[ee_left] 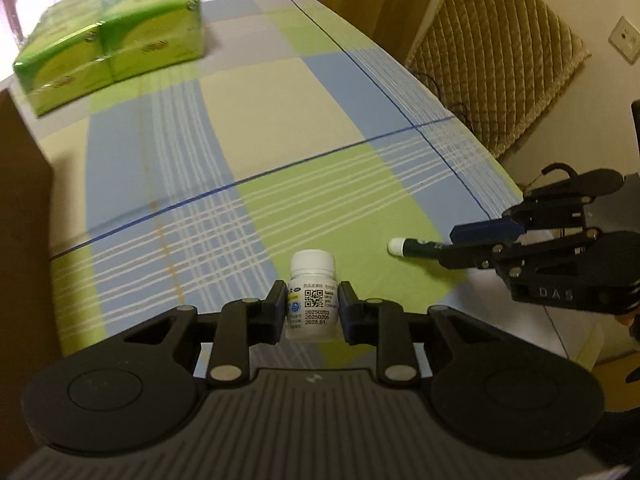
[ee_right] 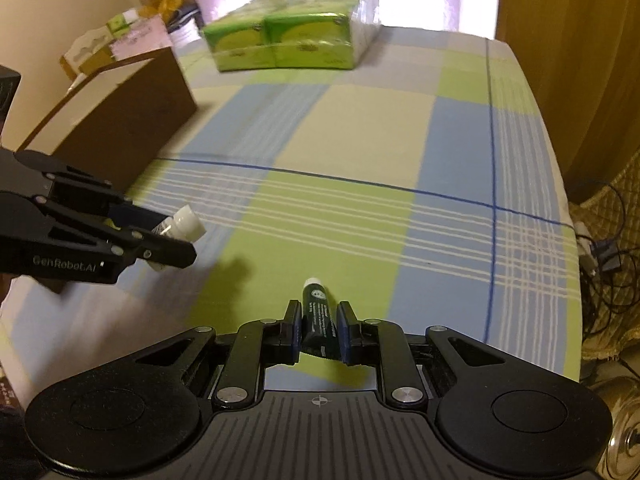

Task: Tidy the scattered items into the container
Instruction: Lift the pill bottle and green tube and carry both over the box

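Left wrist view: we see the left hand-held gripper (ee_left: 308,312) clamped on a small white pill bottle (ee_left: 311,296), one finger on each side of the label (QR code and printed dates face the camera). The bottle stands upright between the pads, cap above the fingertips, held over the checked cloth of the table (ee_left: 280,128). To the right, the right hand-held gripper (ee_left: 460,246) comes in from the side, gripping a dark green tube (ee_left: 416,247) whose white cap points left, near the bottle but apart from it. A green multipack of tissues (ee_left: 108,56) lies at the far left of the table. A brown cardboard box (ee_left: 22,240) fills the left edge, just beside the left hand-held gripper. A quilted chair cushion (ee_left: 496,52) stands beyond the table's right edge.

Right wrist view: the right hand-held gripper (ee_right: 318,328) is closed on the dark green tube (ee_right: 318,320), which lies lengthwise between the fingers, white cap forward and clear of the tips. We cannot tell whether the tube touches the cloth. At left, the left hand-held gripper (ee_right: 176,240) holds the pill bottle (ee_right: 182,226), cap protruding past the fingers. The cardboard box (ee_right: 116,120) sits behind it at the table's left side, open top towards us (contents not visible). The tissue pack (ee_right: 292,40) lies at the far end.
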Tool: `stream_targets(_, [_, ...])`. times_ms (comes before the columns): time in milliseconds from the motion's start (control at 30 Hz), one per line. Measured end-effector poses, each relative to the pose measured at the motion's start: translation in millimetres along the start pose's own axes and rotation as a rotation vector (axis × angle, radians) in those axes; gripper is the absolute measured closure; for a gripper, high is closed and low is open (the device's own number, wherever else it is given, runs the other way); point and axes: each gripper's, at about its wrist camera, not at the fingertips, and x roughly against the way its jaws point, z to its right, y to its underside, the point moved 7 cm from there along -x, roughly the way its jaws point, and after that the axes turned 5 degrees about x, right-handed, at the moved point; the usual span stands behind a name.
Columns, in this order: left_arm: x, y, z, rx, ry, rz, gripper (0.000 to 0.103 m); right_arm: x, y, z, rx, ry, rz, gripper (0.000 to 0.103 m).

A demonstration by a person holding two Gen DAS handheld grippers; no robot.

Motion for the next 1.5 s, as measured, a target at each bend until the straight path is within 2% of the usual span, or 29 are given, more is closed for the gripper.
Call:
stream_targets(267, [15.7, 29.1, -7.0, 0.030, -0.001, -0.009, 0.081, -8.8, 32.8, -32.5, 0.035, -0.014, -0.095, 0.082])
stream_targets(400, [17.3, 42.8, -12.2, 0.056, -0.005, -0.025, 0.081, -11.4, 43.4, -41.0, 0.028, -0.007, -0.111, 0.081])
stream_targets(433, [17.1, 45.3, -14.2, 0.061, -0.009, -0.030, 0.081, -12.5, 43.9, -41.8, 0.026, -0.001, -0.110, 0.075])
stream_targets(467, [17.3, 47.2, -15.9, 0.066, -0.013, -0.031, 0.081, -13.4, 43.5, -42.5, 0.024, 0.005, -0.104, 0.064])
stream_targets(500, [17.8, 48.7, -17.2, 0.069, -0.018, -0.031, 0.081, -13.5, 41.9, -42.3, 0.019, 0.013, -0.091, 0.032])
stream_targets(533, [18.9, 49.5, -18.3, 0.072, -0.021, -0.030, 0.081, -12.1, 38.8, -41.3, 0.012, 0.022, -0.070, 0.023])
stream_targets(600, [21.4, 50.4, -19.6, 0.076, -0.025, -0.024, 0.081, -9.1, 35.0, -41.6, 0.015, 0.016, -0.033, 0.024])
stream_targets(700, [22.3, 51.3, -21.3, 0.080, -0.037, -0.023, 0.081, -13.0, 31.6, -43.4, 0.035, 0.038, -0.030, 0.024])
stream_targets(767, [22.4, 52.0, -22.5, 0.085, -0.047, -0.023, 0.081, -18.8, 31.1, -43.7, 0.035, 0.042, -0.035, 0.033])
stream_targets(800, [22.9, 52.0, -22.9, 0.087, -0.050, -0.023, 0.081, -21.8, 31.2, -43.8, 0.031, 0.043, -0.044, 0.047])
stream_targets(967, [26.1, 50.9, -23.0, 0.085, -0.056, -0.014, 0.081, -31.0, 30.4, -44.9, 0.057, 0.076, -0.049, 0.049])
stream_targets(1000, [26.5, 51.1, -22.8, 0.085, -0.057, -0.014, 0.081, -31.6, 29.9, -46.0, 0.070, 0.078, -0.049, 0.057])
stream_targets(1033, [26.7, 51.2, -22.5, 0.084, -0.057, -0.013, 0.081, -31.8, 29.7, -47.4, 0.088, 0.083, -0.049, 0.068])
stream_targets(1200, [28.2, 52.4, -20.6, 0.079, -0.052, -0.011, 0.081, -32.7, 31.6, -55.6, 0.155, 0.101, -0.059, 0.083])
stream_targets(1500, [36.6, 57.2, -18.8, 0.069, -0.041, 0.002, 0.081, -25.4, 46.2, -64.4, 0.135, 0.082, -0.076, 0.085])
